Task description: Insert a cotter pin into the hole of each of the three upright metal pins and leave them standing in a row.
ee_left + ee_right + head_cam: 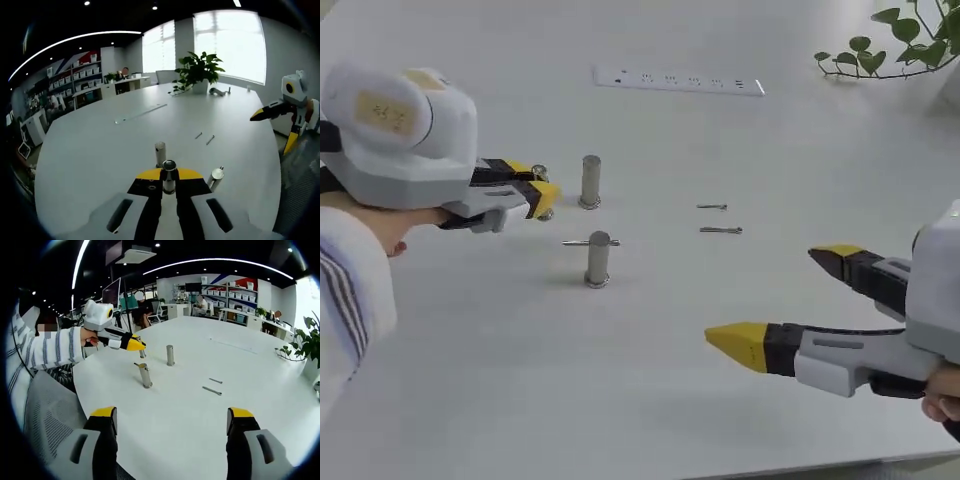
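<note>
We look down at the bench [650,390] from overhead; both gripper views face across it beyond their fingers [103,413], sharing the upright pins [590,182].

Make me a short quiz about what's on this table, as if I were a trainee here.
1. True or false: the right gripper has its jaws shut.
2. How many loose cotter pins lie on the table?
3. The left gripper is gripping: A) a metal pin, B) a power strip, C) a plant leaf.
Key: 1 false, the jaws are wide open and empty; 2 two; 3 A.
</note>
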`<state>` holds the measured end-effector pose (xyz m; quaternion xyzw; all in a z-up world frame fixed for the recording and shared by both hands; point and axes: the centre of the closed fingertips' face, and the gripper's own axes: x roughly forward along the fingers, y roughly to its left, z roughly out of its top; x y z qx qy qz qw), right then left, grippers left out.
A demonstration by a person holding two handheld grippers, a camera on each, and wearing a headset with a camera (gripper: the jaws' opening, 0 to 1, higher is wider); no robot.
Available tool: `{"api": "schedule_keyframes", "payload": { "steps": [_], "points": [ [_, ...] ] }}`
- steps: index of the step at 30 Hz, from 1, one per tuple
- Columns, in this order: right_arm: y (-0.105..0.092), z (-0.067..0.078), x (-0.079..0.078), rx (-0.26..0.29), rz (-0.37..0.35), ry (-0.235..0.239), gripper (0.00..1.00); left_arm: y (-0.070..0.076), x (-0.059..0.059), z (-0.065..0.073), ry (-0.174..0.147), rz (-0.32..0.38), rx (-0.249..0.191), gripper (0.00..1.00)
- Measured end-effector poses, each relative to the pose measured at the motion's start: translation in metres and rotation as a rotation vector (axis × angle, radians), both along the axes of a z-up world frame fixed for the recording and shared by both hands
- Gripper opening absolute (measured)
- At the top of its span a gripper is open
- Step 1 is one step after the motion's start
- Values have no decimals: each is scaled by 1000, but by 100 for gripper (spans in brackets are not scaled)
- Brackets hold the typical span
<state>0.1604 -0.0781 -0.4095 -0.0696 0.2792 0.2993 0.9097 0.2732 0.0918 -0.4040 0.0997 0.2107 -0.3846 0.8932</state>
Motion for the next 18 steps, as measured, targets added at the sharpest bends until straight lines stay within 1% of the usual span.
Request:
{"api": "schedule_keyframes", "payload": {
  "steps": [4, 6, 9, 11, 13, 14, 15, 16, 18],
  "points": [
    [0, 0, -3, -4, 6, -3, 89, -1, -12, 13, -21, 9, -5, 5],
    [1, 1, -4, -1, 10, -5, 89, -3, -17, 18, -20, 18, -15, 5],
    [2, 0, -6, -3, 19, -5, 89, -8, -27, 23, -20, 10, -25, 5],
    [3, 0, -7, -2, 25, -6, 90, -11, -32, 24, -15, 10, -30, 5],
    [5, 0, -8, 3, 31, -7, 90, -16, -38, 25, -19, 7, -24, 5],
    [5, 0, -8, 4, 34, -9, 90, -18, -41, 25, -26, 4, -15, 5],
    [6, 0, -9, 2, 36, -11, 90, -19, -44, 25, -23, 5, -16, 5],
    [6, -1, -9, 2, 38, -13, 90, -21, -48, 23, -11, 7, -19, 5],
    [7, -3, -10, 12, 42, -5, 91, -27, -54, 20, -3, 0, -20, 5]
  ]
}}
